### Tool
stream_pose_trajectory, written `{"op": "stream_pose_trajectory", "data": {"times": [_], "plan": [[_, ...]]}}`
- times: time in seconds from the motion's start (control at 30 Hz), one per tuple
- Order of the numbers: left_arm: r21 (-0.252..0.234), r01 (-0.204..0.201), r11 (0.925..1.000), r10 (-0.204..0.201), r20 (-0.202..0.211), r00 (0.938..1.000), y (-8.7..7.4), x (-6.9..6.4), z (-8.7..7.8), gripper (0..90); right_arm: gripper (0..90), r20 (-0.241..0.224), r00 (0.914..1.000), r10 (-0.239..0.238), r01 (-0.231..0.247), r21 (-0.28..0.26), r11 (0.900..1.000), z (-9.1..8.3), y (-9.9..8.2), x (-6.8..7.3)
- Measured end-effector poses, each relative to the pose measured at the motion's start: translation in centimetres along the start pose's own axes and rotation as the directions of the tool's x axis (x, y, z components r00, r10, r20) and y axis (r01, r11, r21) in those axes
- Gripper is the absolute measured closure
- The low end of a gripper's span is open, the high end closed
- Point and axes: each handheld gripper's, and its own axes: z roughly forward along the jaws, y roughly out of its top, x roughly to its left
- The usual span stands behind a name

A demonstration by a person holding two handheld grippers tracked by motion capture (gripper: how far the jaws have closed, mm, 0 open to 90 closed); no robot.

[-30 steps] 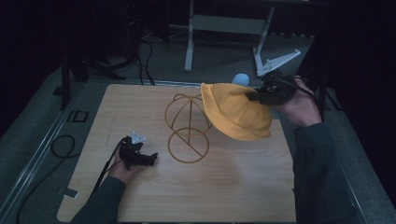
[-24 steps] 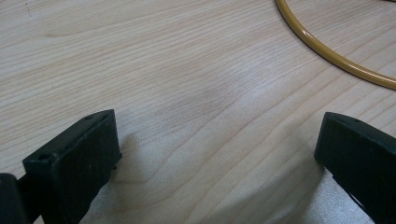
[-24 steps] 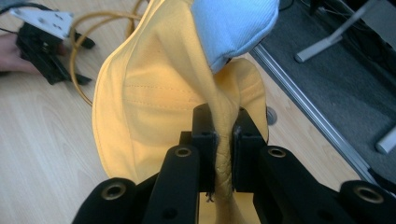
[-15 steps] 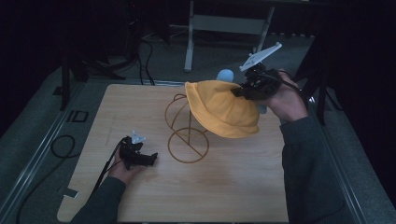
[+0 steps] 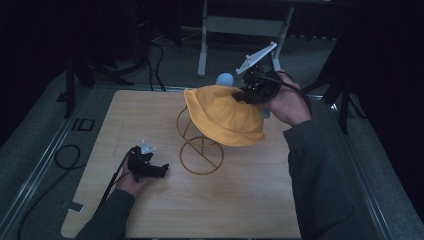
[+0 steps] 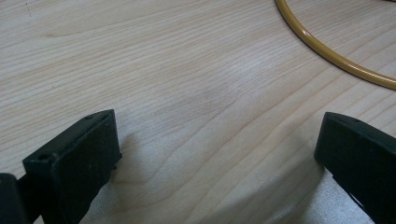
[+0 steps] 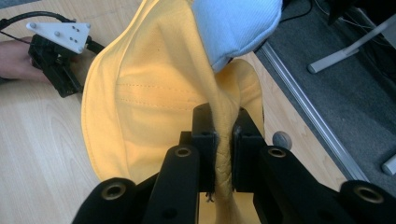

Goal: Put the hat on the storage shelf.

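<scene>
On a pale wooden table (image 5: 240, 210) in a dark room, the right gripper (image 7: 224, 140) pinches a fold of the yellow hat (image 5: 225, 117) over the gold wire stand (image 5: 200, 152), while the left gripper (image 6: 219, 154), jaws spread and empty, rests at the near left.
</scene>
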Motion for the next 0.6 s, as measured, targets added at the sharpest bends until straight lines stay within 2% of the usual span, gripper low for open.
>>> {"op": "stream_pose_trajectory", "data": {"times": [0.6], "plan": [[-0.001, -0.002, 1.0, 0.002, 0.001, 1.0, 0.0, 0.0, 0.0, 0.1, 82.6, -0.025, 0.9995, -0.019, 0.019, 0.015, 0.9997, 2.4, 2.1, 0.5]]}}
